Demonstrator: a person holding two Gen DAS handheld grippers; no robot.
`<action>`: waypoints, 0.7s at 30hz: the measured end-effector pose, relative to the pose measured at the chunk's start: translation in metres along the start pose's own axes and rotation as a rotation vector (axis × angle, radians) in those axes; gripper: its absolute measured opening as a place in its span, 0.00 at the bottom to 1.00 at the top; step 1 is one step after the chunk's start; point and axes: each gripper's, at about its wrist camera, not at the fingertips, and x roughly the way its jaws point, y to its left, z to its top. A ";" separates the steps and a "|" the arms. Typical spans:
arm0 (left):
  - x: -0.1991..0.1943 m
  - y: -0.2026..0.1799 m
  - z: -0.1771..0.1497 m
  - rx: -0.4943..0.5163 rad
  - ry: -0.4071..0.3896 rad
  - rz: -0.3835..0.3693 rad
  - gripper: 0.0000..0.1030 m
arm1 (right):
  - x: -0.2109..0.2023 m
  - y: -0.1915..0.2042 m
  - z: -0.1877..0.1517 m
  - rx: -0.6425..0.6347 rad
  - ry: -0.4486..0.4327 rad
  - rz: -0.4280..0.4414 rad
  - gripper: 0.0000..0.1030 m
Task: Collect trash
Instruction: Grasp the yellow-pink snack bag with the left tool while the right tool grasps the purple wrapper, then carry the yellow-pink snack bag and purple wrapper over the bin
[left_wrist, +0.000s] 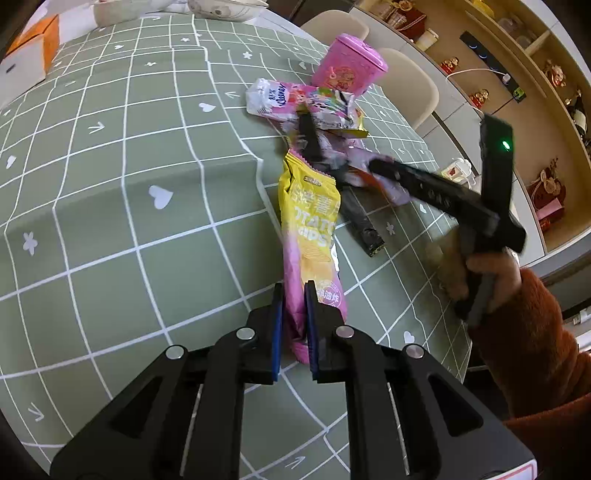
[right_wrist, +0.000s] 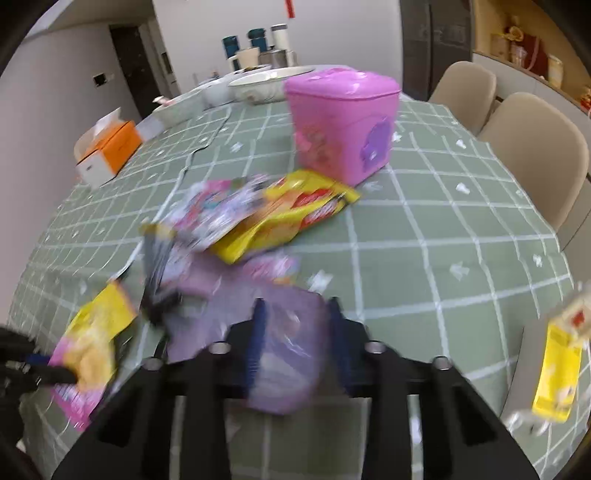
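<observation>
A pink lidded bin (left_wrist: 349, 68) (right_wrist: 341, 125) stands on the green checked tablecloth (left_wrist: 129, 184). Wrappers lie piled in front of it: a white tissue pack (left_wrist: 266, 98), a cartoon-print wrapper (right_wrist: 218, 210), a yellow-red packet (right_wrist: 295, 214) and a dark wrapper (left_wrist: 364, 229). My left gripper (left_wrist: 293, 325) is shut on the lower end of a yellow-pink chips bag (left_wrist: 314, 229) (right_wrist: 92, 339), which lies lengthwise on the cloth. My right gripper (right_wrist: 297, 332) (left_wrist: 373, 166) is closed around a crumpled purple wrapper (right_wrist: 288, 354) that fills the gap between its blue pads. The right wrist view is blurred.
An orange-and-white box (right_wrist: 107, 151) sits at the far left, and bowls (right_wrist: 258, 85) stand at the table's far end. Beige chairs (right_wrist: 535, 155) line the right edge. A yellow carton (right_wrist: 557, 369) is at the right. A hand in an orange sleeve (left_wrist: 517, 332) holds the right gripper.
</observation>
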 end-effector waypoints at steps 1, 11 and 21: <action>0.001 -0.001 0.001 0.002 0.001 -0.001 0.09 | -0.004 0.002 -0.006 0.005 0.010 0.015 0.13; 0.005 -0.009 0.000 0.005 0.013 0.007 0.19 | -0.065 -0.005 -0.055 0.145 -0.027 -0.028 0.04; 0.010 -0.014 0.019 0.029 -0.018 0.048 0.27 | -0.084 -0.019 -0.100 0.261 -0.041 0.008 0.06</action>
